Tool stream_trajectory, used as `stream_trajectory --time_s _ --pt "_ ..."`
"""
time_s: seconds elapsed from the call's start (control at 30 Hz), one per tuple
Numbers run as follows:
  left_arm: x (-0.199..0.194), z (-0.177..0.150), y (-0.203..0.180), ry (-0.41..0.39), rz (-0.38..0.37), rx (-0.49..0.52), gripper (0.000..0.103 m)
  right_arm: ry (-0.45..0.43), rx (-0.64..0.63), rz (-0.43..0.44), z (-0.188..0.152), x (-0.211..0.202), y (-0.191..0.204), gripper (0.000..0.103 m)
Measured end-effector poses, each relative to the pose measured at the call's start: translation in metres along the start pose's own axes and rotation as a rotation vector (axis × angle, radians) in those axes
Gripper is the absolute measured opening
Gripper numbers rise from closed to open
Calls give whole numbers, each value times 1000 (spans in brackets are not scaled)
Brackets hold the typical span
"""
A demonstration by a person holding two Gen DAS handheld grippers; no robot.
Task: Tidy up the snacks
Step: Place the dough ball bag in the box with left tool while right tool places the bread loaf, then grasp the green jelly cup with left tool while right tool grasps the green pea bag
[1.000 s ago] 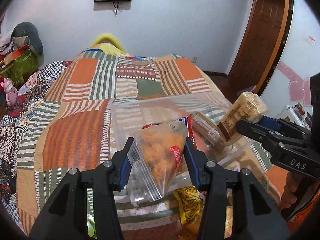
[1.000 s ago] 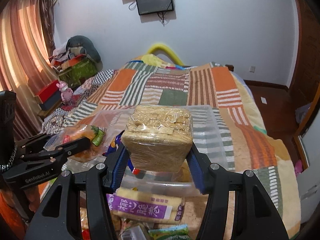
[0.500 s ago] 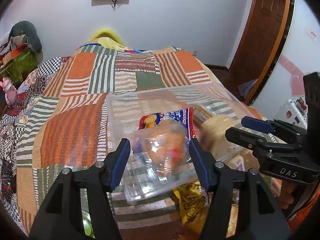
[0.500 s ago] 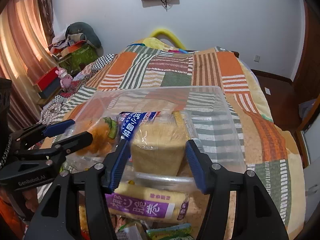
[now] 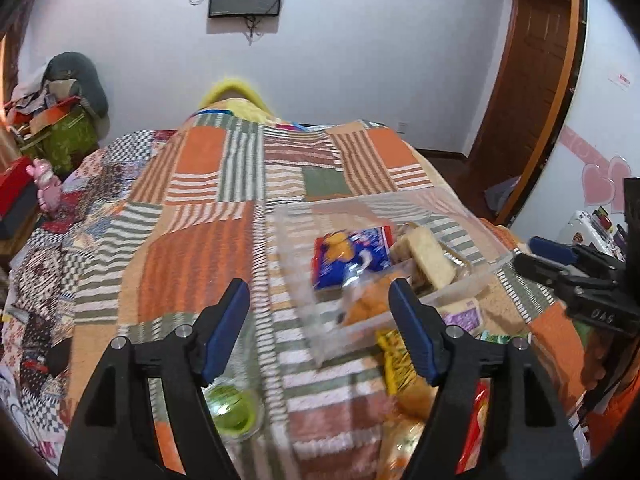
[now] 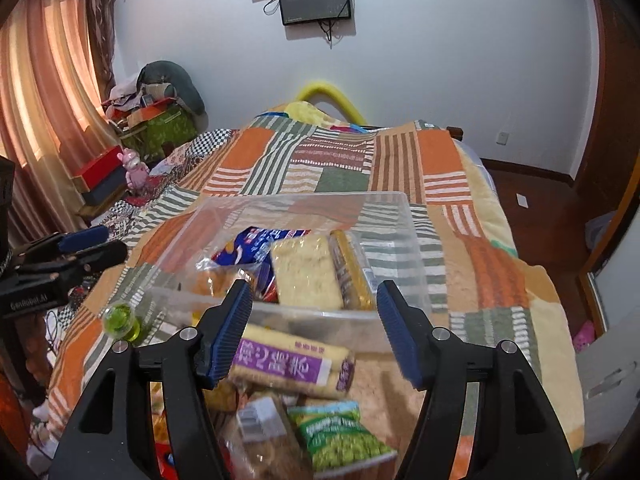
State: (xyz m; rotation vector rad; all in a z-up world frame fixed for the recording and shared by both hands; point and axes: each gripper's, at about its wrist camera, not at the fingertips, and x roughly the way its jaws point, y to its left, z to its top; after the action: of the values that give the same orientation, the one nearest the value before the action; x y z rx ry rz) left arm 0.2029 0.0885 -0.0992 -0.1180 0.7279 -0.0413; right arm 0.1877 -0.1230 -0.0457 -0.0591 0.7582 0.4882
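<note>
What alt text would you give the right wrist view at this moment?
The open right gripper hovers empty over the near wall of a clear plastic bin on a patchwork bedspread; the bin holds a pale bread pack and a blue snack bag. More packets, one purple-labelled and one green, lie in front.

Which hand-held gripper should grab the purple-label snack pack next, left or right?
Probably right. The right hand-held gripper is open and empty, with the purple-label pack directly below its fingers, outside the clear bin.
</note>
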Motion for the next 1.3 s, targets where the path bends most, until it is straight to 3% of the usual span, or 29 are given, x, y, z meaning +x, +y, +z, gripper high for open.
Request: stream_trajectory --time_s 0.33,0.7,1.17,1.3 --pt "-14 -40 42 66 99 -7 79 21 26 -36 -22 -11 -7 62" --pt "17 -90 64 181 100 -47 79 187 81 -68 -67 22 -18 62" --pt "51 -103 66 206 111 -21 79 267 64 -51 -84 35 -24 61" --pt "57 -102 67 204 112 -23 71 258 70 -44 -81 36 -26 55"
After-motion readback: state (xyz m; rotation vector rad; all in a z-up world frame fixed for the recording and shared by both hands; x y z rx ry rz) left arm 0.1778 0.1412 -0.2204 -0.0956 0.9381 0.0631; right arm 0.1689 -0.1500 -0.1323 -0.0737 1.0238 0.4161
